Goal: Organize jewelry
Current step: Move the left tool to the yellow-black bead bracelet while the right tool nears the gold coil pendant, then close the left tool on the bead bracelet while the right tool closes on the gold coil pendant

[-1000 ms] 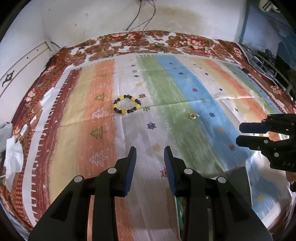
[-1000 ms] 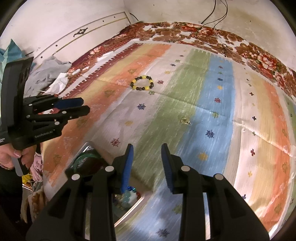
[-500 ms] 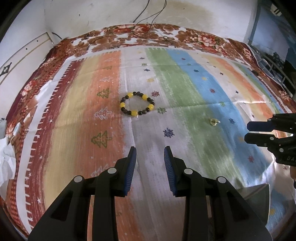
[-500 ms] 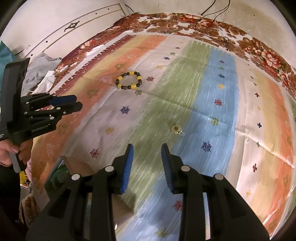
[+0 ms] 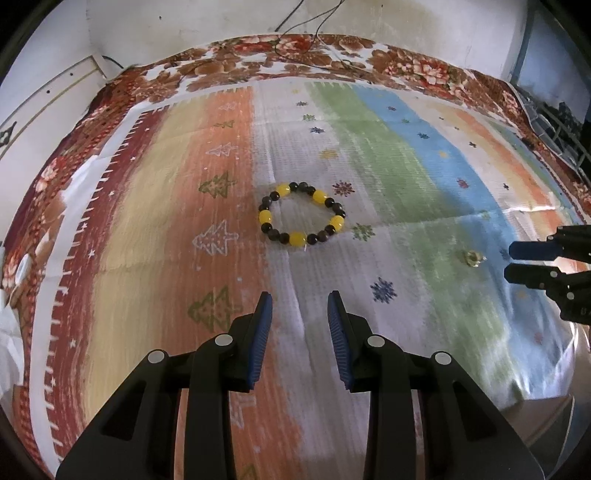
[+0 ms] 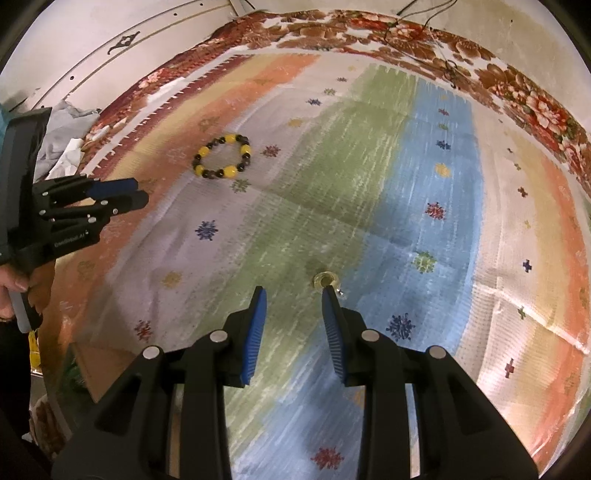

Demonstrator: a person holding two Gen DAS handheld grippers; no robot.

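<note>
A bracelet of yellow and dark beads (image 5: 301, 213) lies flat on the striped cloth, straight ahead of my left gripper (image 5: 299, 308), which is open and empty a short way before it. The bracelet also shows in the right wrist view (image 6: 223, 160), far left. A small gold ring (image 6: 325, 278) lies on the green stripe just beyond the right fingertip of my right gripper (image 6: 293, 301), which is open and empty. The ring shows in the left wrist view (image 5: 472, 257), next to the right gripper's fingers (image 5: 532, 251).
A striped cloth with a floral border (image 5: 369, 62) covers the bed. A box edge (image 6: 96, 365) sits at the near left below the cloth. Crumpled cloth and paper (image 6: 70, 155) lie at the far left by the wall. Cables (image 5: 314, 29) hang at the back.
Both grippers have moved forward over the cloth. The bracelet is nearer my left gripper and the ring is now just off my right fingertip. Both stay open.
</note>
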